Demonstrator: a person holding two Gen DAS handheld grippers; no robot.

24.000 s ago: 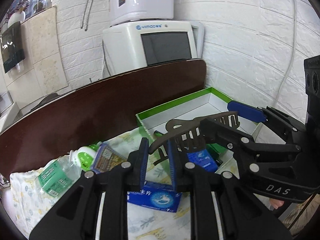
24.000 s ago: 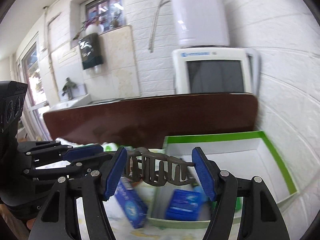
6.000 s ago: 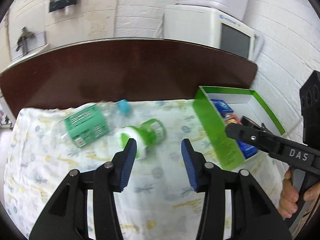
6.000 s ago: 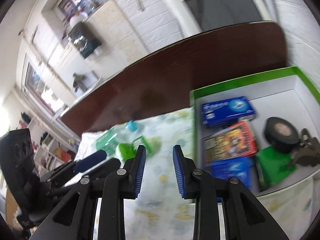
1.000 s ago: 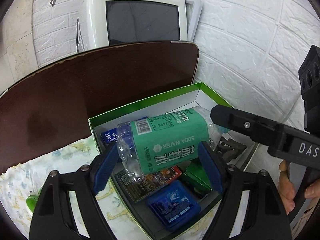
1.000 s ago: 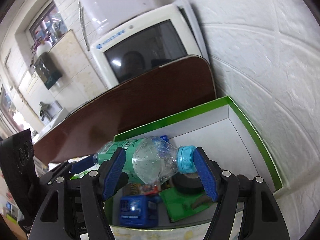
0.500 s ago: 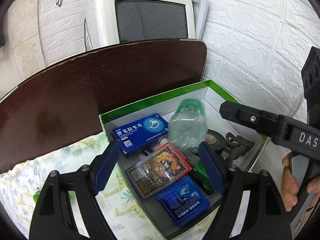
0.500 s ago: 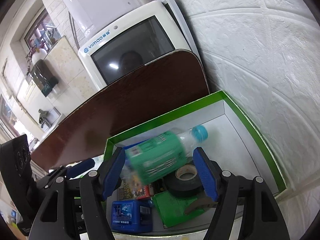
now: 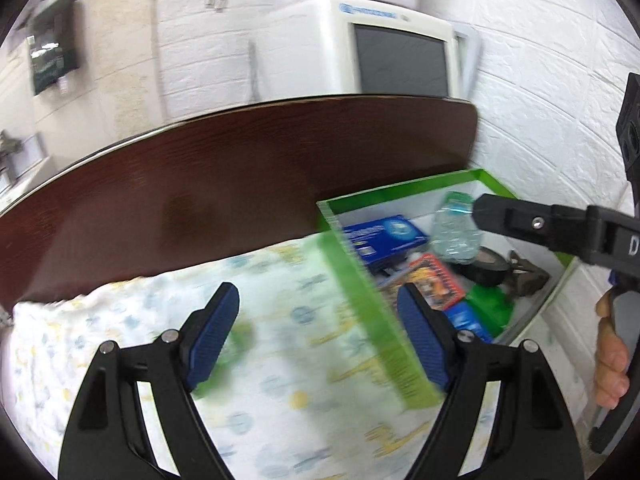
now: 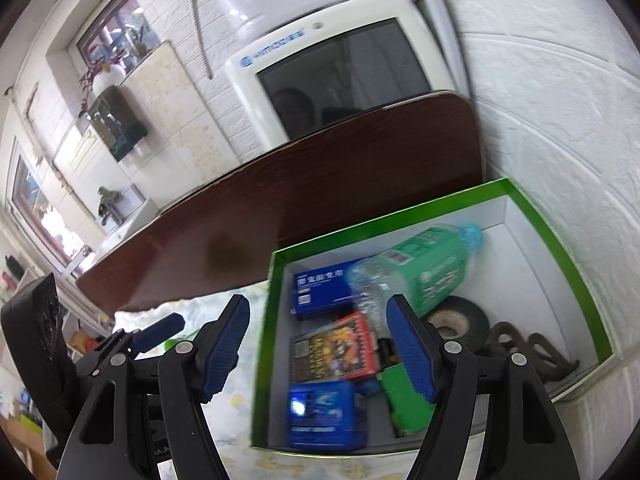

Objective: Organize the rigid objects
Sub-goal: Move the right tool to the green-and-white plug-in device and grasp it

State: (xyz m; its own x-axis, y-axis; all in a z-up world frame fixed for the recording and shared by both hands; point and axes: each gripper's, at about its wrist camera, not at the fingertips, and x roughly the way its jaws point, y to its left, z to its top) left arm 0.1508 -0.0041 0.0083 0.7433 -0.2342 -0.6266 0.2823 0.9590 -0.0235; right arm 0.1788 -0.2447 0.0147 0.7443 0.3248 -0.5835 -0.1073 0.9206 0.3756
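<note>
Bottle (image 10: 416,276) lies slanted in green box (image 10: 560,240).
Cap aims up-right beyond right gripper (image 10: 320,344); both grippers' fingers spread, empty; left gripper (image 9: 320,340).

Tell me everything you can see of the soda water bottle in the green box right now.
The soda water bottle is clear, crinkled plastic with a green printed label carrying a barcode and a light blue cap. It lies on its side inside the green box, cap toward the far right corner, base toward the blue medicine box. Its lower side appears to rest against the black tape roll. Whether it holds liquid cannot be told. Neither claw touches it; both are open and empty.
</note>
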